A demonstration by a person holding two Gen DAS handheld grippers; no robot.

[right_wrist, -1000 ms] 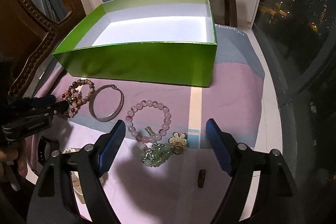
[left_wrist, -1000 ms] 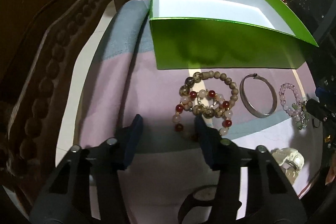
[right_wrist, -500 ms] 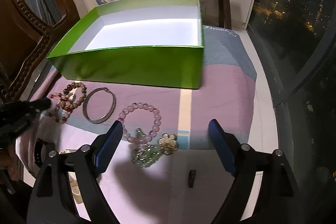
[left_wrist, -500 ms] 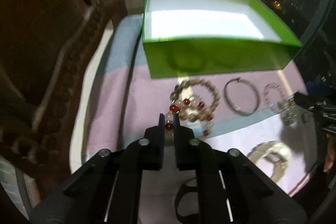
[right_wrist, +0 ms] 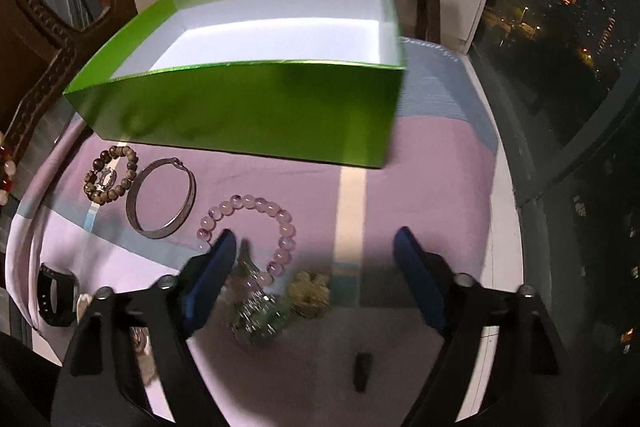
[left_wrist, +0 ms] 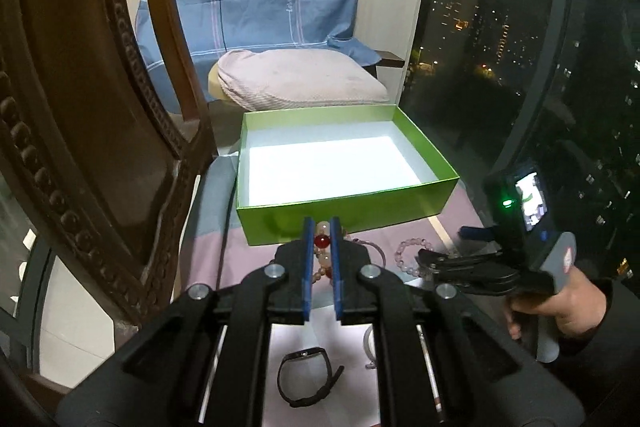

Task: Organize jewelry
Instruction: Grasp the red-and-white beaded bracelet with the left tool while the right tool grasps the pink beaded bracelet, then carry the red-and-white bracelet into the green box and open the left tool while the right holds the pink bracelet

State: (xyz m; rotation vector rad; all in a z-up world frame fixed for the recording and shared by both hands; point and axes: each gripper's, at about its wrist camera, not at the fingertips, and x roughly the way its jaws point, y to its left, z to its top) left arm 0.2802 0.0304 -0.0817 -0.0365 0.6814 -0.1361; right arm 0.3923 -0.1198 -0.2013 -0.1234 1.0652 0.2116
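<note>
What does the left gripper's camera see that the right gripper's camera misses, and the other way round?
Only the left view: the left gripper shut on the red and pale bead bracelet, and a hand holding the right gripper.

Only the right view: the brown bead bracelet, the metal bangle and the gold flower charm.

Both: the green box, the pink bead bracelet and the black band.

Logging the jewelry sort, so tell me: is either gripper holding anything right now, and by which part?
The left gripper pinches the red-and-pale bead bracelet by one red bead. The right gripper is closing over the pink bead bracelet, holding nothing.
</note>
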